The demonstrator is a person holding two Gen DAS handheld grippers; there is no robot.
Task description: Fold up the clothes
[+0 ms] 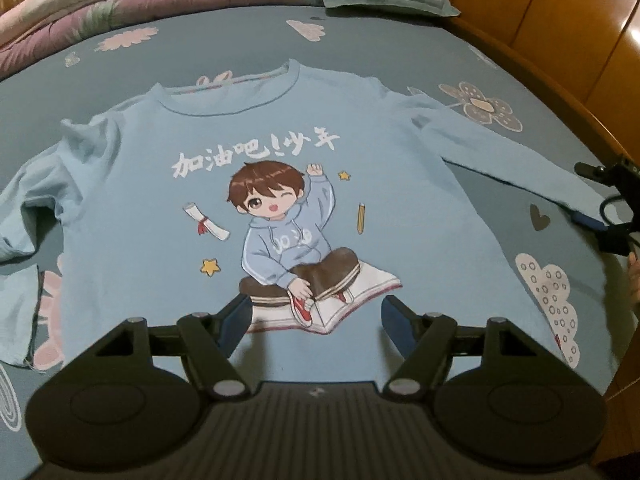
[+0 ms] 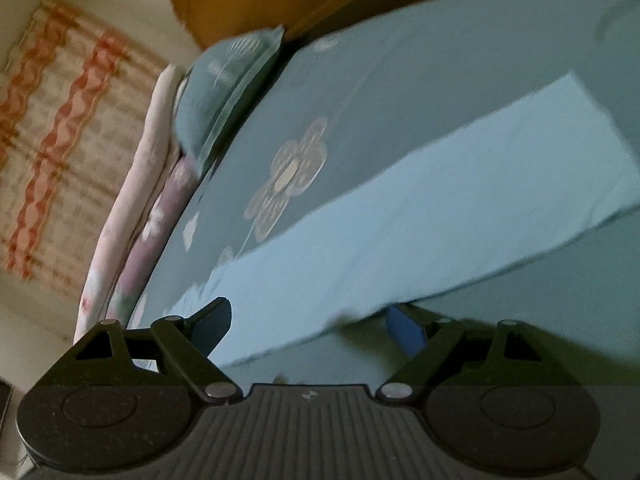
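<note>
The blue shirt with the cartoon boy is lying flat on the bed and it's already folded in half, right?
Not quite. The blue shirt does lie flat on the bed, cartoon boy facing up, but it is not folded. The left wrist view shows it spread out, both sleeves stretched to the sides. The left gripper is open over its hem.

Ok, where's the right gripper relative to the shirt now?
In the left wrist view the right gripper sits at the far right, at the cuff end of the shirt's outstretched sleeve, near the wooden bed frame.
</note>
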